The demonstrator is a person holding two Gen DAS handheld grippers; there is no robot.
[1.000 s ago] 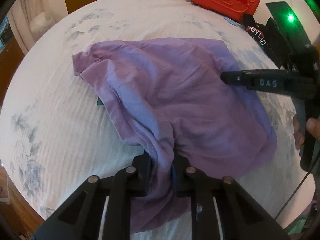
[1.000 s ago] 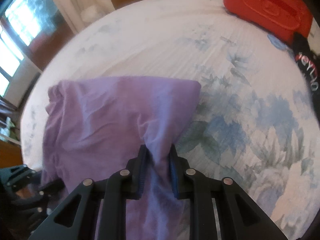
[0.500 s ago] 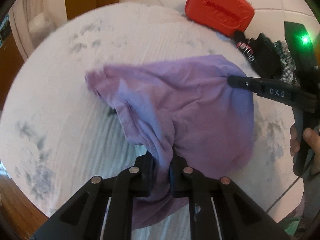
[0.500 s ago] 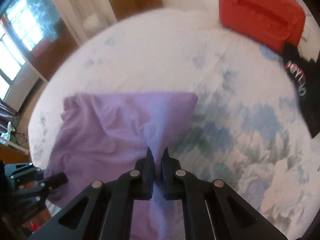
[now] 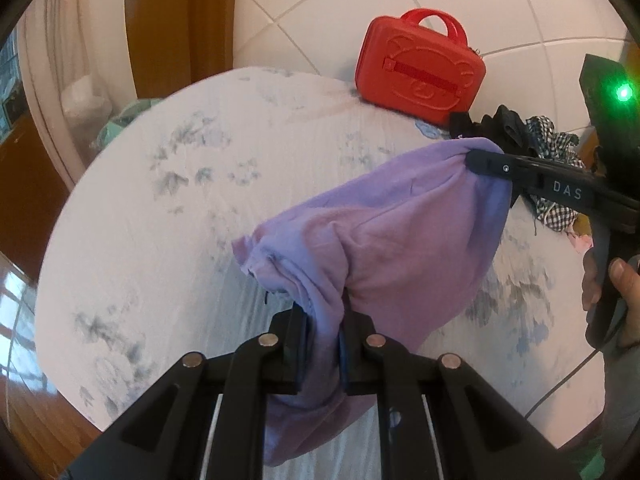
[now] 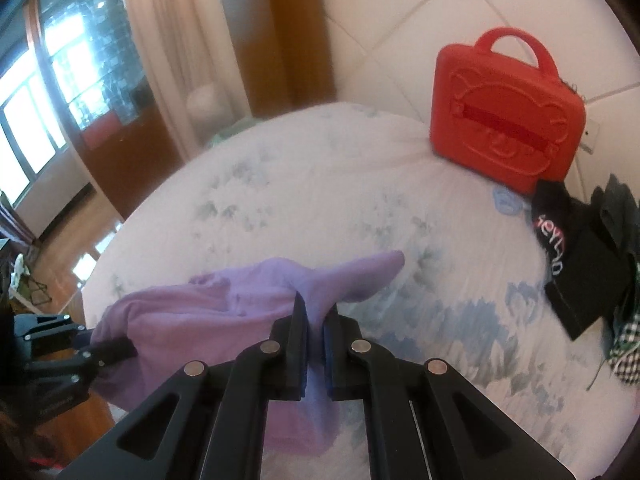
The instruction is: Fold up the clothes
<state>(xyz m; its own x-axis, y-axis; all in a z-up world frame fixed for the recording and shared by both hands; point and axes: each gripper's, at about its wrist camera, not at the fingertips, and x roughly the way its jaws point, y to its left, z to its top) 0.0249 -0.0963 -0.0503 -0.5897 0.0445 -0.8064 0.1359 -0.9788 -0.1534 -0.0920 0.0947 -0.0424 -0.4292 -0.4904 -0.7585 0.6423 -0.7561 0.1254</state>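
Shirt held above bed.
Left gripper and right gripper both grasp it; case at 1 o'clock.

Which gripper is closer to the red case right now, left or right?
Right. The right gripper, clamping the purple garment, sits just in front of the red case. The left gripper grips the garment's other end, farther back.

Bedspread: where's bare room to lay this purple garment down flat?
The bedspread lies bare from the red case to the curtain side. It is crowded at the right, with a black garment and checked cloth. Both grippers clamp the purple garment.
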